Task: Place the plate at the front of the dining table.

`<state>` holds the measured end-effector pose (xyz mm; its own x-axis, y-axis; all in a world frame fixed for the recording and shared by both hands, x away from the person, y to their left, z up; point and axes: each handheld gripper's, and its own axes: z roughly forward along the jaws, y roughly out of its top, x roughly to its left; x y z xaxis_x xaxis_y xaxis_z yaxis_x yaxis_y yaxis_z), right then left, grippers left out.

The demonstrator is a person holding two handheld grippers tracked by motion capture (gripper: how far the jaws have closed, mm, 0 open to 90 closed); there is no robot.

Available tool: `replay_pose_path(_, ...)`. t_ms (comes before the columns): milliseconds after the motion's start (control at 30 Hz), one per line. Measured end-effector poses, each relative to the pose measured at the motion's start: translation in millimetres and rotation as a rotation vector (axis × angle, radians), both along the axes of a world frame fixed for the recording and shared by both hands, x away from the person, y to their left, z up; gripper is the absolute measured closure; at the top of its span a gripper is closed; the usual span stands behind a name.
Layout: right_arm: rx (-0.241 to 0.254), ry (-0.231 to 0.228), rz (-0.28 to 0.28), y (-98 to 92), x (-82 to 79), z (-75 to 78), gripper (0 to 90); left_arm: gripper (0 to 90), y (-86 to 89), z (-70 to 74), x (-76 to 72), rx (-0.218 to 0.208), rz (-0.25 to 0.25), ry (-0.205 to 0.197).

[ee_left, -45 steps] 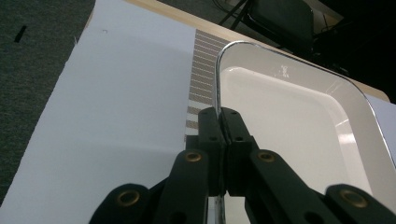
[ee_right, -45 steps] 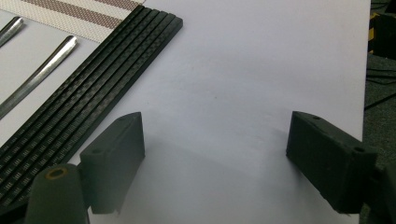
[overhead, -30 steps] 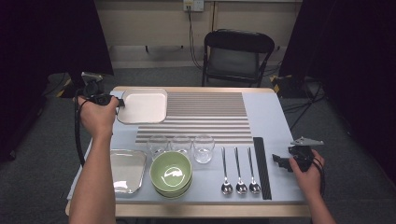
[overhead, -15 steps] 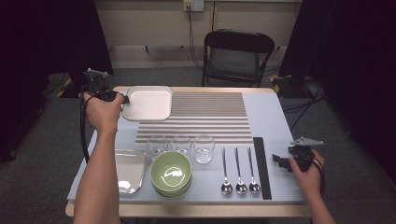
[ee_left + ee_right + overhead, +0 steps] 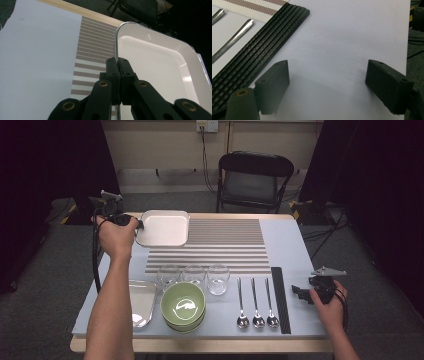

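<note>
A white rectangular tray [image 5: 165, 227] is at the far left of the table, partly over the striped mat [image 5: 225, 245]. My left gripper [image 5: 136, 224] is shut on the tray's left rim. In the left gripper view the jaws [image 5: 117, 61] pinch the thin metal edge, with the tray's white inside [image 5: 155, 65] spreading to the right. My right gripper [image 5: 298, 292] rests low over the bare table at the right, beside a black ribbed strip [image 5: 280, 300]. Its jaws [image 5: 327, 82] stand wide open with nothing between them.
Three glasses [image 5: 194, 275] stand in a row at the mat's near edge. Stacked green bowls [image 5: 183, 304] and a shiny metal tray [image 5: 141, 302] sit near the front left. Three spoons [image 5: 255, 302] lie left of the black strip [image 5: 257, 57]. A chair [image 5: 255, 180] stands behind the table.
My left hand has carried the white tray a little to the right, further over the striped mat. The right hand has stayed where it was.
</note>
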<state>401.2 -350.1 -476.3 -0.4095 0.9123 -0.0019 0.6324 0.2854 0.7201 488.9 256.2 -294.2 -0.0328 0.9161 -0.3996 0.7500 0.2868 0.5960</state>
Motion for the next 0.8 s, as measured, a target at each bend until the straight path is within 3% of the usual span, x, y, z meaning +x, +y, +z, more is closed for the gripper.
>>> replay_pose_path(800,-0.001,0.000,0.000,0.1,-0.1,0.0,18.3,89.0,-17.3,1.6,12.8,-0.011,-0.003,0.008)
